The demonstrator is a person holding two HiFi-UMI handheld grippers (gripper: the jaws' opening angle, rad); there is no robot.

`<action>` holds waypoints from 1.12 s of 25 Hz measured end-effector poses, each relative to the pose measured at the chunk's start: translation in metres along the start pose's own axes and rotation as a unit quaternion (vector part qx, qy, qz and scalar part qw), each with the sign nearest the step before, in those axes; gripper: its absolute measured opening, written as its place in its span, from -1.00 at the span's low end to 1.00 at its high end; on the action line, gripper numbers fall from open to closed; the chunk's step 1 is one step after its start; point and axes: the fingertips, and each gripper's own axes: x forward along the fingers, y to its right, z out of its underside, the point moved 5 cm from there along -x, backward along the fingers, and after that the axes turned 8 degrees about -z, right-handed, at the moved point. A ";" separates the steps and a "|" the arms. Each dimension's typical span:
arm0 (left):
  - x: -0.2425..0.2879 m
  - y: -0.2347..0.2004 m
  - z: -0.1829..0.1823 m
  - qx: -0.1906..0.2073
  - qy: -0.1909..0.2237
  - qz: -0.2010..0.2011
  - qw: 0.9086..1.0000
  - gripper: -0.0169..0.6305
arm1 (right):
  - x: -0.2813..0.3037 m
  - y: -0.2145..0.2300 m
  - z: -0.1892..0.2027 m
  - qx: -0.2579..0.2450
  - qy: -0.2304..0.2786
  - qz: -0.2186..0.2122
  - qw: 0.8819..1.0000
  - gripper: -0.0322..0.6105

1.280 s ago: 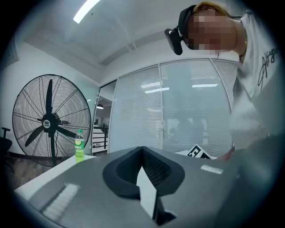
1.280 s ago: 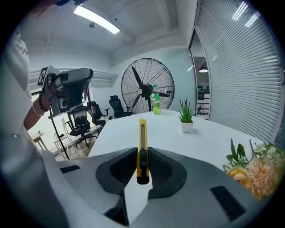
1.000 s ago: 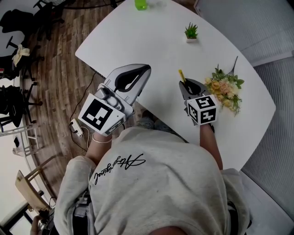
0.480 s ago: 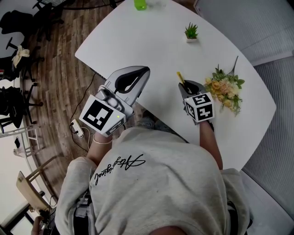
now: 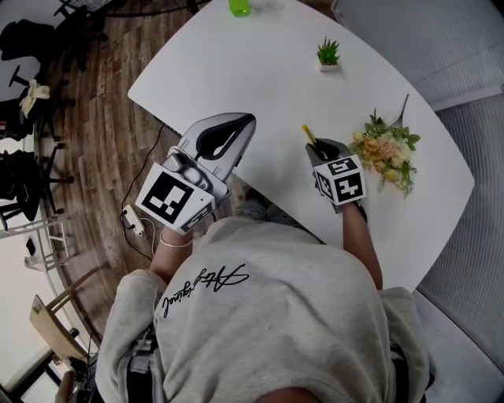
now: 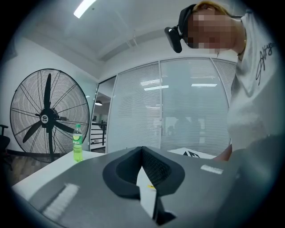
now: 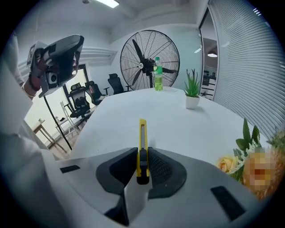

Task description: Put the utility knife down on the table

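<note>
- Head view: right tongs (image 5: 317, 148) were over the near part of the white worktop (image 5: 260, 71), with the yellow utility knife (image 5: 309, 132) poking out ahead of their tips. A bunch of flowers (image 5: 386, 153) lay just beside them on the right. Left tongs (image 5: 236, 126) hung at the worktop's near-left edge, well apart from the knife. A small potted plant (image 5: 327, 55) and a green bottle (image 5: 241, 7) stood towards the far side.
- Left gripper view: the left tongs were closed tip to tip with nothing between them. A large fan (image 6: 48, 118) stood on the floor behind the bottle.
- Right gripper view: the right tongs were clamped on the rear end of the utility knife, which pointed straight ahead over the worktop. Whether it touched the surface could not be told. The potted plant stood ahead to the right and the flowers were close by on the right.
</note>
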 end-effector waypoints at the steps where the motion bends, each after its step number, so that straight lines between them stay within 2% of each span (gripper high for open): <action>1: -0.001 0.000 0.001 0.000 0.000 0.000 1.000 -0.96 | 0.001 0.000 0.001 -0.001 -0.003 0.002 1.000 -0.68; 28: -0.003 0.002 0.004 -0.003 -0.006 0.007 1.000 -0.96 | 0.004 0.002 0.002 0.014 -0.013 0.008 1.000 -0.68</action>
